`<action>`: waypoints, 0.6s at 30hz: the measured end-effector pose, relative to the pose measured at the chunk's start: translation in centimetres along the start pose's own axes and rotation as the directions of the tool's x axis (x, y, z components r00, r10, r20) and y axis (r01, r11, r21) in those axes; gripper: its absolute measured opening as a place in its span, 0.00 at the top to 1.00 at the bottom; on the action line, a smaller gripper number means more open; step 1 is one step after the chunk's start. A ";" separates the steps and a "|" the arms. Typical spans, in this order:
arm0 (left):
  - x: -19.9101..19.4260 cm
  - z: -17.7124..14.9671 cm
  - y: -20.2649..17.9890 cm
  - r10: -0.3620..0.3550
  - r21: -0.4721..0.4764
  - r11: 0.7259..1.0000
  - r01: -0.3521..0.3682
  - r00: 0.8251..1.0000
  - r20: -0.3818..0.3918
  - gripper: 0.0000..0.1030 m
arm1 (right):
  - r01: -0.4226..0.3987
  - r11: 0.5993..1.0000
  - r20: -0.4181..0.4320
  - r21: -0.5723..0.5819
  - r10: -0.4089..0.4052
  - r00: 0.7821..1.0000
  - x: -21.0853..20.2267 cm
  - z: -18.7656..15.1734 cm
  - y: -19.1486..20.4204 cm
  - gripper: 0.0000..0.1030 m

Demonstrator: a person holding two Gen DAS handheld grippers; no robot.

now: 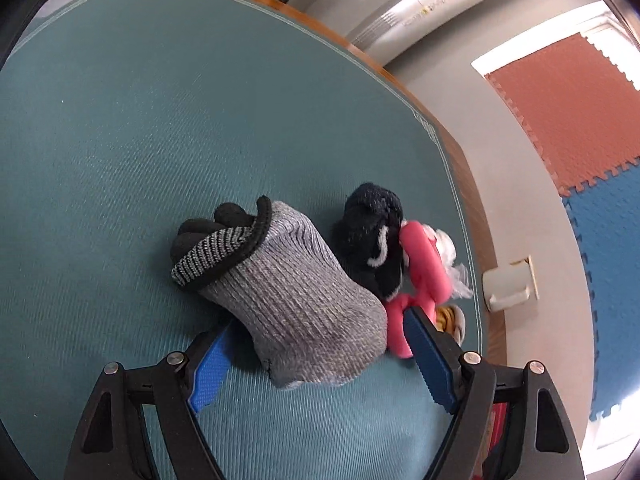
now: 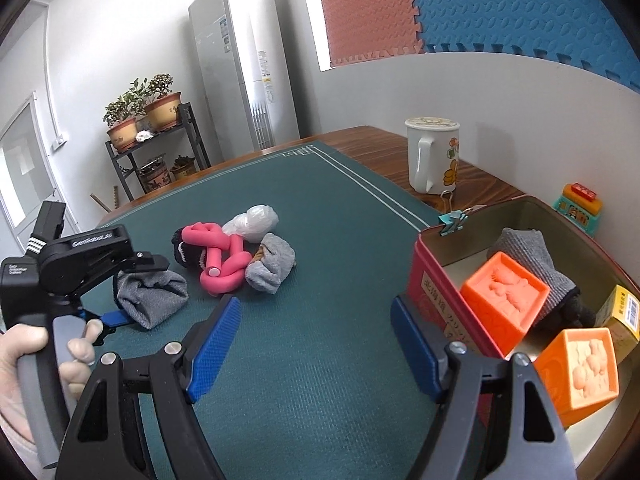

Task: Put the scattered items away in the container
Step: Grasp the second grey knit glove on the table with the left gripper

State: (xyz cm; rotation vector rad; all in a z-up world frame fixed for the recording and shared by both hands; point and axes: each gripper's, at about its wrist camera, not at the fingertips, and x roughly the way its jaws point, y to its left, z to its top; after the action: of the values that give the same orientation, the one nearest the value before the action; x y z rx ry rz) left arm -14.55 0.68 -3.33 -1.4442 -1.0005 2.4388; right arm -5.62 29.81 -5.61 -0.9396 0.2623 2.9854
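Observation:
A rolled grey sock (image 1: 296,300) lies on the green mat between the open fingers of my left gripper (image 1: 316,336); the pads stand either side of it, not pressed in. It also shows in the right wrist view (image 2: 154,294), under the left gripper. Beside it lie a black sock bundle (image 1: 372,240), a pink foam twist (image 2: 218,258), a white plastic wad (image 2: 254,222) and a light grey sock (image 2: 272,264). The red tin (image 2: 430,280) at the right holds two orange blocks (image 2: 506,294), a grey sock and a yellow box. My right gripper (image 2: 316,340) is open and empty beside the tin.
A white mug (image 2: 434,156) and a binder clip (image 2: 454,220) stand on the wooden table behind the tin. A small toy (image 2: 578,208) sits by the wall. The mat's right edge (image 1: 452,168) runs close to the table edge.

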 end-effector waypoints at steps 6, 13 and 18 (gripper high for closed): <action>0.4 -0.5 -1.6 0.083 0.122 0.989 -0.088 0.996 0.044 0.48 | 0.013 1.000 -0.003 -0.010 -0.013 1.000 0.3 -0.2 0.2 0.22; -0.5 -1.4 -2.4 0.115 0.211 0.969 -0.127 0.991 0.069 0.56 | 0.021 1.000 -0.007 -0.024 -0.021 1.000 0.8 -0.5 0.4 0.22; -2.5 -2.7 -3.0 0.153 0.276 0.943 -0.186 0.979 0.138 0.57 | 0.008 0.999 -0.032 -0.033 -0.009 0.999 1.4 -0.6 0.6 0.22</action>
State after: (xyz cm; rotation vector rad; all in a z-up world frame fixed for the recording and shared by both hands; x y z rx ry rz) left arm -11.66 3.17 -0.57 -1.3544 -0.5234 2.6779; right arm -6.47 29.06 -6.84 -0.9897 0.2096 2.9775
